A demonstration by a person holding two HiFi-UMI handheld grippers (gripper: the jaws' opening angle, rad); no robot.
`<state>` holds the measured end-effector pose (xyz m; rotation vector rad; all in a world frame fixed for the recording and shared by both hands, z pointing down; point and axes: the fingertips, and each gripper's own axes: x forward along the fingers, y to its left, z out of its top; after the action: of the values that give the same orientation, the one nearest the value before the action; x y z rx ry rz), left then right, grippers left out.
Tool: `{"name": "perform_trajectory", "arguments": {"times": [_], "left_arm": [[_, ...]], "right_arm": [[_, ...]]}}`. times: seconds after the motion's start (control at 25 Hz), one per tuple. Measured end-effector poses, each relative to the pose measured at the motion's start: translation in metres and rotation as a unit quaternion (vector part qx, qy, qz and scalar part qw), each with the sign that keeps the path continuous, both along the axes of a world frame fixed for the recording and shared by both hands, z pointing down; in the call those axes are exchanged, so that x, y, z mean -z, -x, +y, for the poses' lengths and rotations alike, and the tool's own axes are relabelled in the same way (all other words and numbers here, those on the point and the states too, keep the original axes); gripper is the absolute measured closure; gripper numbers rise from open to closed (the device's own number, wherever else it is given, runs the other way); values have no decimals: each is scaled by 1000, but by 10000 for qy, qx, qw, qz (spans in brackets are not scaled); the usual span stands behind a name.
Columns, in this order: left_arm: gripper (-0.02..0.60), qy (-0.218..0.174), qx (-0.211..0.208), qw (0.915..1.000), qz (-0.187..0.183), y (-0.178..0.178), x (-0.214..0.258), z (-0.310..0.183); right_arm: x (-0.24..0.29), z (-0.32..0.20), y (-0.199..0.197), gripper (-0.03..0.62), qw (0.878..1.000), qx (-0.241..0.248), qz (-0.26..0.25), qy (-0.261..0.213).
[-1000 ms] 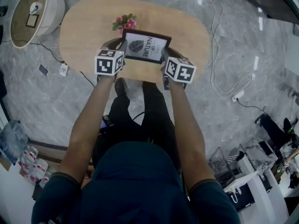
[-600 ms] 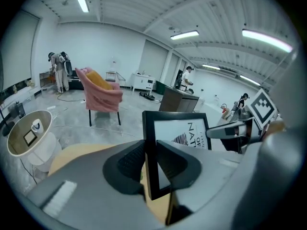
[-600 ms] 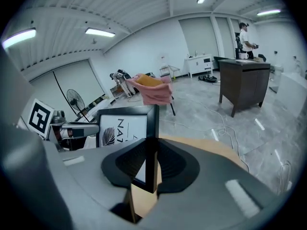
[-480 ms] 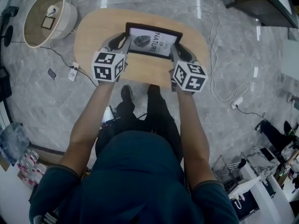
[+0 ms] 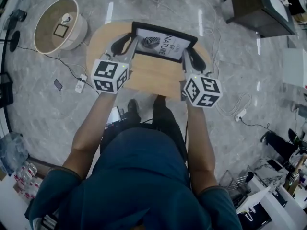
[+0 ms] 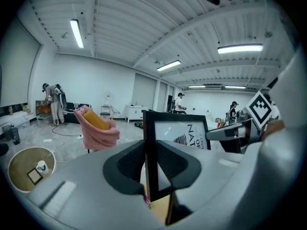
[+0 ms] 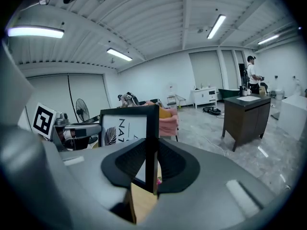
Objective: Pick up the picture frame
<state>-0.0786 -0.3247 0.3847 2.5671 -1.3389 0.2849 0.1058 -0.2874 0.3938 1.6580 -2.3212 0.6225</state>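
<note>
Now the oval wooden table is standing below the person's arms, and the black picture frame is hanging in the air over its far edge — upright, print facing the person. The left gripper is clamping the frame's left side bar between its pads, while the right gripper is pinching the right side bar — both pairs of jaws are pressing on the frame.
</note>
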Motion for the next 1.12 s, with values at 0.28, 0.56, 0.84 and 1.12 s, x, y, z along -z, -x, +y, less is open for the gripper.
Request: {"name": "perform_trajectory", "arguments": {"times": [0.28, 0.56, 0.84, 1.12], "left_arm": [[512, -898, -138, 9958, 114, 16, 91, 25], [512, -1538, -196, 9875, 290, 32, 150, 63], [510, -1944, -301, 9797, 393, 38, 182, 96], [510, -2036, -352, 9775, 430, 42, 192, 109]], "right_arm": [[84, 25, 16, 510, 9971, -2, 82, -762], [149, 61, 32, 511, 9889, 3, 335, -1446], [183, 93, 38, 511, 9821, -11, 506, -1813], [193, 108, 42, 511, 9803, -45, 534, -1904]]}}
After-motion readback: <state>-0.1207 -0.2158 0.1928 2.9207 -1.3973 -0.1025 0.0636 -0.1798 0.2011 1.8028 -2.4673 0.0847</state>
